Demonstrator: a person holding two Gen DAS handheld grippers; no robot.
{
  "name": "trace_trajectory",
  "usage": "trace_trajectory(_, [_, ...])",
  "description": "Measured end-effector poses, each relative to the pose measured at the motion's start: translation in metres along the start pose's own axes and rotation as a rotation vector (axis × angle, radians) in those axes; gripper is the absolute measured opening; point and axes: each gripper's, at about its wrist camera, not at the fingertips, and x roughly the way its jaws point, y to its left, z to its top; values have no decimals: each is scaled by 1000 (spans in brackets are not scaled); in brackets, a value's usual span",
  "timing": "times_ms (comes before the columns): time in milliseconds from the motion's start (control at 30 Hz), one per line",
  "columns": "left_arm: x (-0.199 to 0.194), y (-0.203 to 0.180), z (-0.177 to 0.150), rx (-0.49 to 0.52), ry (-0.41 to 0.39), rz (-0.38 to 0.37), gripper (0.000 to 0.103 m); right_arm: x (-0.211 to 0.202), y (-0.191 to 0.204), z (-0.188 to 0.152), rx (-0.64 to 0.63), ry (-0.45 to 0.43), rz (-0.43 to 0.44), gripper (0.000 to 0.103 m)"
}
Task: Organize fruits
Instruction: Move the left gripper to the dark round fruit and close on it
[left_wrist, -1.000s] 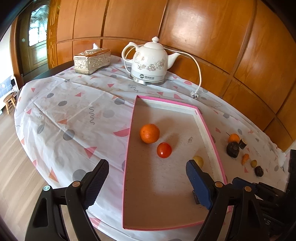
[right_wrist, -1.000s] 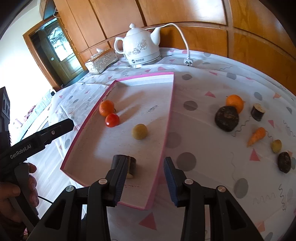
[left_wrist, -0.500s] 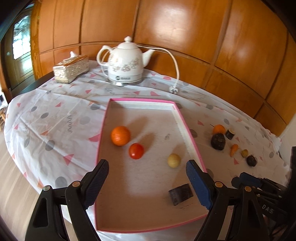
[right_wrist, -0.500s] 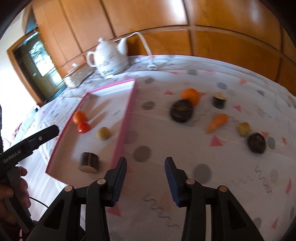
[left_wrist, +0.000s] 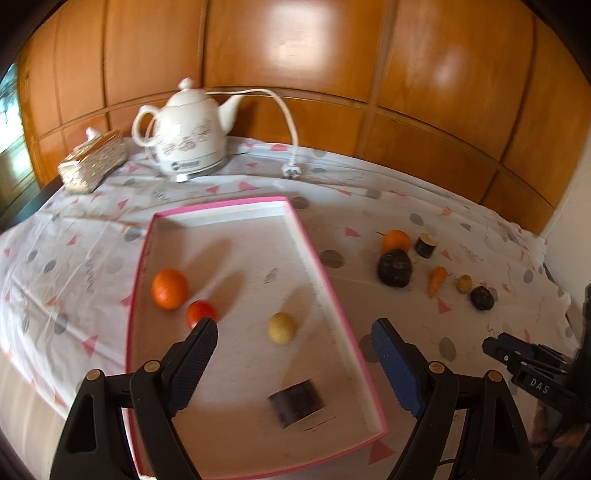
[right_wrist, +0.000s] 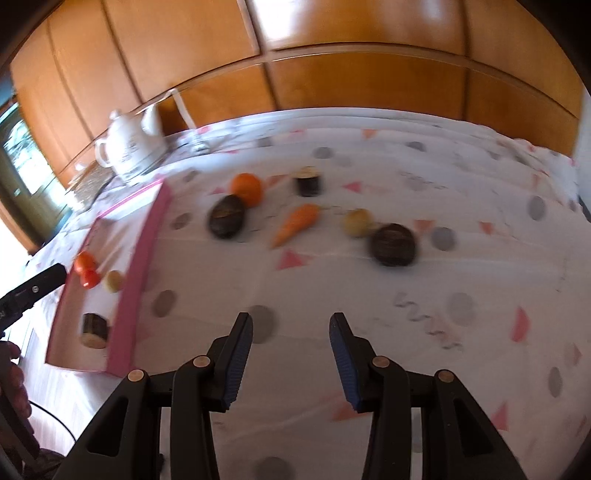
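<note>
Both tongs empty, left tongs wide over pink-rimmed tray, right tongs parted over bare cloth

The pink tray holds four pieces: orange, tomato, yellow ball, dark cylinder. Six more lie on the counter. One kettle, one tissue box.

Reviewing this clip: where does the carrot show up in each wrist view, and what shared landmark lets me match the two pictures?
Left wrist: the carrot lies right of centre, on the cloth right of the pink tray.
Right wrist: the carrot lies just above centre, among the loose items.
Shared landmark: the white kettle at the table's far edge.
</note>
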Motion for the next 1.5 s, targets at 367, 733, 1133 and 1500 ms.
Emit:
trace_trajectory(367, [33,-52,20,120,47,-63,85,-15,-60,-10,127,-23,-101,44])
trace_trajectory(733, [92,-96,39,187,162,-117,74,-18,-94,-9,206,-33,-146,44])
trace_trajectory(1133, [146,-116,56,188,233,-95,74,-15,-117,-11,245,-20,-163,44])
trace_trajectory(1500, [168,-122,52,186,242,-92,47,-16,-135,-15,283,-19,-188,44])
